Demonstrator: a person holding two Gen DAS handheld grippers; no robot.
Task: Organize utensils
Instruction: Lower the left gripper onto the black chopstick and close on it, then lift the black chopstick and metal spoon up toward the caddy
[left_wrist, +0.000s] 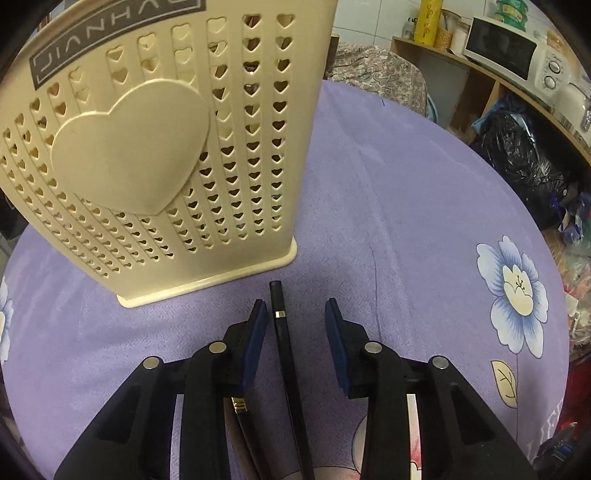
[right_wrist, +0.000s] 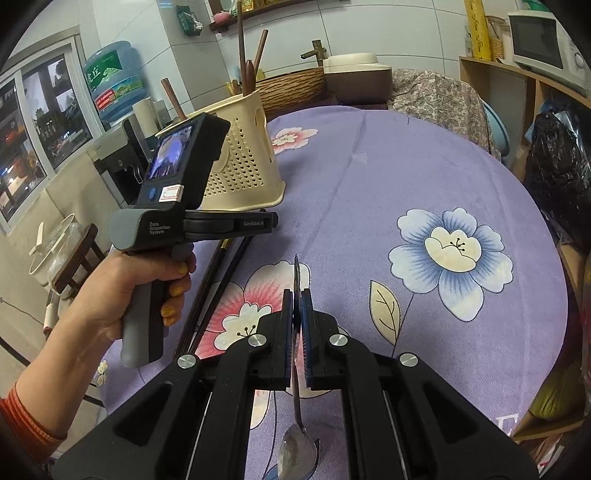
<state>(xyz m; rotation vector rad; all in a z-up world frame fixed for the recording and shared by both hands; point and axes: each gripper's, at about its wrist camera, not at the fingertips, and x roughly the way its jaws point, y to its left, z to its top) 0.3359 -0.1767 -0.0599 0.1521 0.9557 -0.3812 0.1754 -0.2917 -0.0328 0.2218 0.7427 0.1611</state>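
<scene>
Left gripper (left_wrist: 295, 314) low over the tablecloth (left_wrist: 406, 221), jaws apart straddling a black chopstick (left_wrist: 280, 332); cream holder (left_wrist: 166, 147) just beyond. Right gripper (right_wrist: 297, 295) clamps a spoon (right_wrist: 297, 446), bowl nearest the camera.

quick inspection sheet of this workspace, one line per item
surface: round table under a purple floral cloth.
job's things: cream utensil holder upright on the cloth, brown handles standing in it; black chopsticks lying flat in front of it; metal spoon held off the cloth.
clutter: nothing seen on the cloth besides these.
grippers: left tool open, straddling one chopstick, pads not touching it; right tool shut on the spoon's handle, bowl toward the camera.
cables: nothing seen.
surroundings: microwave on a wooden shelf, black plastic bag, water bottle by the window, patterned chair cover.
</scene>
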